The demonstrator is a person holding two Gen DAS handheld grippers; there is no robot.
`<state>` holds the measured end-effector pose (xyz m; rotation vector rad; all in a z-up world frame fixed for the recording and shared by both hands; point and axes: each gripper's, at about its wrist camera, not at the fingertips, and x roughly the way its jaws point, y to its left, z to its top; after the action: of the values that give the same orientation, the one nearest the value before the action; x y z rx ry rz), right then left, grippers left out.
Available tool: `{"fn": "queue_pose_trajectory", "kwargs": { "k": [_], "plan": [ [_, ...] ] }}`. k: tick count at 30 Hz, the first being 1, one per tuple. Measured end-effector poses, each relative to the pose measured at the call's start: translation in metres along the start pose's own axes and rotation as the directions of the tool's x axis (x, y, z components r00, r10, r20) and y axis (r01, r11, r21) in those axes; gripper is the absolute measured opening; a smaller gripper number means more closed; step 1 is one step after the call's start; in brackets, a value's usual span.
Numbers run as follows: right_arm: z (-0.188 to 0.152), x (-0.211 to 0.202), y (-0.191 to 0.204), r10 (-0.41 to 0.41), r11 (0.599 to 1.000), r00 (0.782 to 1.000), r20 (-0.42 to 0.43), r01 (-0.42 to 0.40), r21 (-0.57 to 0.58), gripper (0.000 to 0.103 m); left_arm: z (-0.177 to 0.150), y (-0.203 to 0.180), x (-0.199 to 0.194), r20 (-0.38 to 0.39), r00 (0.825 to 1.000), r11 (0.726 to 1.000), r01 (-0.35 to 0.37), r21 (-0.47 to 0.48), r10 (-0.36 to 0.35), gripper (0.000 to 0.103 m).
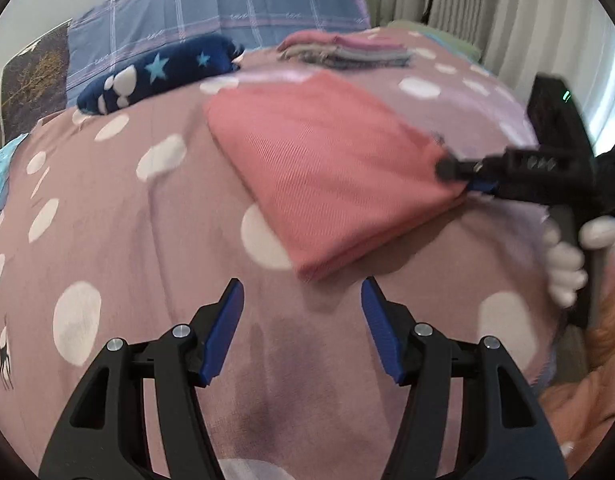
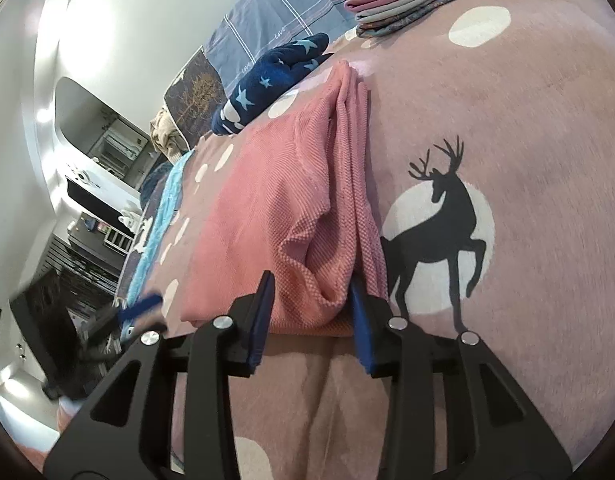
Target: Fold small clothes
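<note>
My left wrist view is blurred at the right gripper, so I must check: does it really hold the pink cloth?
Observer: Yes. In the right wrist view, the layered edge of the pink cloth is bunched between the fingers of the right gripper.
Operator: Is anything lying beside that edge?
Observer: Only the bedspread, with a black deer print right next to the edge.
</note>
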<state>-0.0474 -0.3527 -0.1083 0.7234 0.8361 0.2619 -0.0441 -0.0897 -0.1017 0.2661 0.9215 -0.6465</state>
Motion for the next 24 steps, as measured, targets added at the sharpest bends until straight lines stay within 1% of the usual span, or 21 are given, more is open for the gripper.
{"fn": "queue_pose_trajectory", "kwargs": {
  "k": [3,6,7,8,9,10,12,13,15,16,17,18,19,21,22,24],
  "plan": [
    [0.000,0.002,0.004,-0.036,0.999,0.999,-0.012,0.036,-0.002,0.038,0.005,0.002,0.011,0.018,1.000,0.999,0.015,-0.037,-0.014,0.061],
    [0.001,0.006,0.007,-0.067,0.998,0.998,-0.014,0.067,-0.023,0.037,0.011,0.003,0.017,0.051,0.999,0.998,0.011,-0.055,-0.008,0.061],
    [0.001,0.006,0.009,-0.080,0.996,0.997,-0.013,0.079,-0.031,0.026,0.013,0.004,0.020,0.058,0.998,0.998,0.012,-0.069,-0.008,0.061],
    [0.001,0.006,0.010,-0.082,0.996,0.997,-0.013,0.081,-0.040,0.018,0.015,0.005,0.022,0.061,0.998,0.996,0.010,-0.086,-0.005,0.061],
    [0.001,0.004,0.011,-0.078,0.996,0.997,-0.009,0.078,-0.043,0.008,0.015,0.005,0.023,0.063,0.998,0.995,0.004,-0.096,0.002,0.061],
    [0.001,-0.003,0.013,-0.080,0.996,0.996,0.025,0.081,-0.043,0.006,0.015,0.006,0.025,0.062,0.998,0.994,-0.012,-0.108,0.019,0.061],
    [0.002,-0.014,0.014,-0.080,0.995,0.995,0.063,0.083,-0.047,0.006,0.010,0.005,0.030,0.052,0.997,0.994,-0.053,-0.096,0.058,0.062],
    [0.004,-0.019,0.012,-0.092,0.995,0.994,0.066,0.094,-0.039,0.006,0.008,0.004,0.031,0.051,0.996,0.994,-0.063,-0.089,0.068,0.063],
    [0.004,-0.020,0.002,-0.124,0.992,0.992,0.020,0.125,-0.013,0.007,0.004,0.004,0.030,0.062,0.996,0.994,-0.065,-0.090,0.071,0.063],
    [0.002,-0.016,-0.006,-0.147,0.989,0.989,-0.021,0.147,-0.003,0.011,0.003,0.005,0.029,0.068,0.995,0.994,-0.062,-0.095,0.069,0.063],
    [-0.001,-0.015,-0.010,-0.166,0.986,0.985,-0.039,0.166,0.000,0.014,0.003,0.006,0.028,0.070,0.995,0.993,-0.060,-0.100,0.067,0.063],
    [-0.003,-0.015,-0.014,-0.170,0.985,0.985,-0.040,0.170,0.007,0.025,0.003,0.006,0.028,0.072,0.995,0.993,-0.059,-0.103,0.067,0.063],
    [-0.003,-0.020,-0.015,-0.153,0.988,0.988,-0.027,0.153,0.016,0.026,0.003,0.006,0.027,0.073,0.995,0.993,-0.060,-0.103,0.068,0.062],
    [0.000,-0.027,-0.009,-0.147,0.989,0.989,0.004,0.147,-0.005,0.027,0.003,0.006,0.028,0.075,0.994,0.993,-0.066,-0.098,0.074,0.062],
    [0.003,-0.032,-0.001,-0.139,0.989,0.990,0.037,0.141,-0.046,0.027,0.003,0.005,0.027,0.077,0.994,0.993,-0.071,-0.094,0.078,0.062],
    [0.008,-0.034,0.014,-0.125,0.985,0.990,0.064,0.132,-0.112,0.029,0.001,0.003,0.025,0.087,0.993,0.993,-0.073,-0.093,0.082,0.059]
  ]
}}
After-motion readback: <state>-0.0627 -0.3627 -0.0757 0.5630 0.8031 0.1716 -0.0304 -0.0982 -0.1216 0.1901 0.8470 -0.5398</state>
